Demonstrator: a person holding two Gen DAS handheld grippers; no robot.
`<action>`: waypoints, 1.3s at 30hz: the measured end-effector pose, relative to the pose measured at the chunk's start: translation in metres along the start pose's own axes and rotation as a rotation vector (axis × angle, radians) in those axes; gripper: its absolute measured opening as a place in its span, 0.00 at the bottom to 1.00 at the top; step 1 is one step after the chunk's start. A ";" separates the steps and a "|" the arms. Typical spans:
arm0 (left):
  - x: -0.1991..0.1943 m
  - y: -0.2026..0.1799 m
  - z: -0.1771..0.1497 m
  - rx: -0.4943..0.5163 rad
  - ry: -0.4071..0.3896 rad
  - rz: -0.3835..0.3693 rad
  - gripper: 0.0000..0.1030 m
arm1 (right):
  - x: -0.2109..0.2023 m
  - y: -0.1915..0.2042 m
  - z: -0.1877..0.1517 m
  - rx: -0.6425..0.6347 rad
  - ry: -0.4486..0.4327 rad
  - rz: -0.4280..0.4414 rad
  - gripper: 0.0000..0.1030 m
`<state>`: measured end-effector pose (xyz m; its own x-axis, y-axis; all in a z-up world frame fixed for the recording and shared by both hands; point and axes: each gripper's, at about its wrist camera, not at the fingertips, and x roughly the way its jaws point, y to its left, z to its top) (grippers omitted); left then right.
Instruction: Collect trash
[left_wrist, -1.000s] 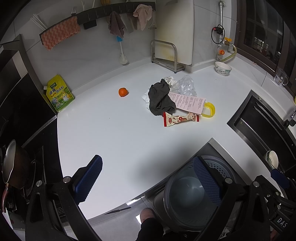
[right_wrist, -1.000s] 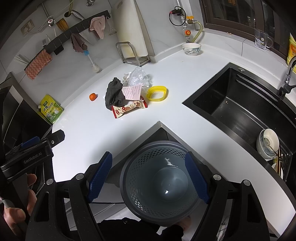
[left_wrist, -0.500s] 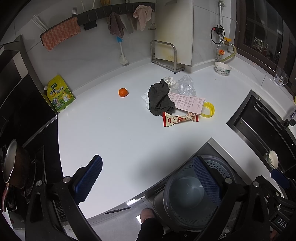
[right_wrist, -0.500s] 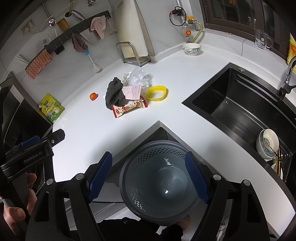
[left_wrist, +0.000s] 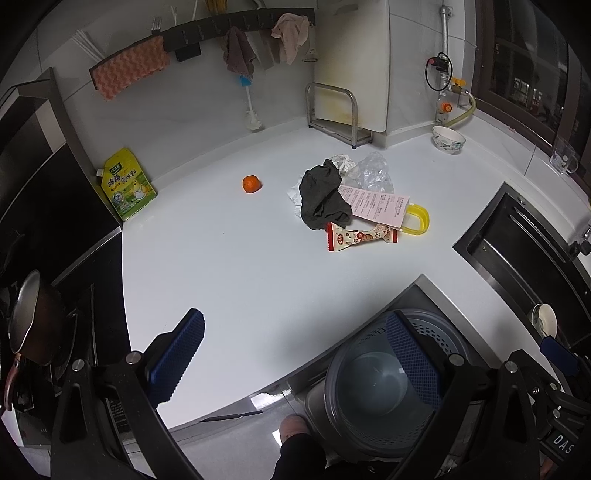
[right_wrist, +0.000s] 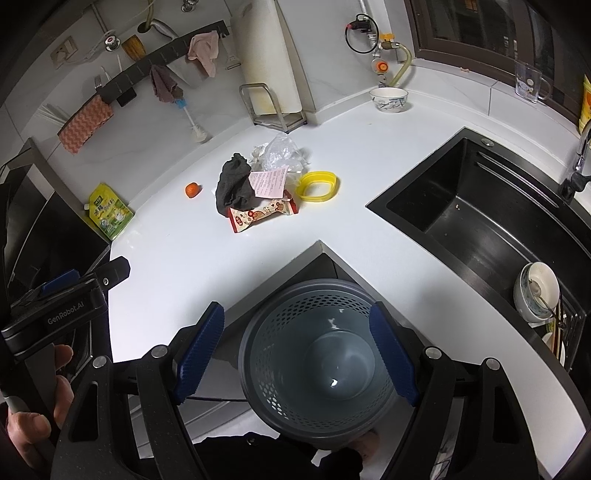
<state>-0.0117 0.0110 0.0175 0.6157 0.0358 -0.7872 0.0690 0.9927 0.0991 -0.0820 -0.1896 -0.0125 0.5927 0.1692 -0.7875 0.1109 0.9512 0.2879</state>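
A pile of trash lies mid-counter: a dark grey rag (left_wrist: 322, 194) (right_wrist: 234, 184), a pink paper slip (left_wrist: 376, 205) (right_wrist: 269, 181), a red-and-cream snack wrapper (left_wrist: 360, 237) (right_wrist: 260, 215), crumpled clear plastic (left_wrist: 371, 173) (right_wrist: 280, 151) and a yellow ring (left_wrist: 417, 219) (right_wrist: 317, 181). A small orange (left_wrist: 252, 183) (right_wrist: 192, 189) lies apart to the left. A grey perforated bin (right_wrist: 314, 354) (left_wrist: 376, 384) stands on the floor below the counter corner. My left gripper (left_wrist: 295, 350) is open and empty above the counter's front edge. My right gripper (right_wrist: 297, 350) is open and empty directly over the bin.
A black sink (right_wrist: 480, 206) lies to the right with bowls (right_wrist: 537, 291) at its near end. A green pouch (left_wrist: 127, 184) leans at the far left by the stove. A white bowl (left_wrist: 448, 139) and a metal rack (left_wrist: 334, 110) stand at the back wall.
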 end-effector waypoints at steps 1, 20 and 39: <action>-0.001 -0.002 -0.001 -0.003 -0.001 0.003 0.94 | 0.000 -0.002 0.001 -0.003 0.001 0.003 0.75; 0.010 -0.004 -0.019 -0.062 0.025 0.073 0.94 | 0.019 -0.031 0.012 -0.096 0.019 0.088 0.75; 0.142 0.039 0.064 -0.033 0.021 -0.051 0.94 | 0.167 0.033 0.139 -0.331 0.016 0.015 0.75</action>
<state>0.1289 0.0476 -0.0513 0.5957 -0.0134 -0.8031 0.0739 0.9965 0.0382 0.1317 -0.1661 -0.0588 0.5795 0.1851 -0.7937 -0.1644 0.9804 0.1086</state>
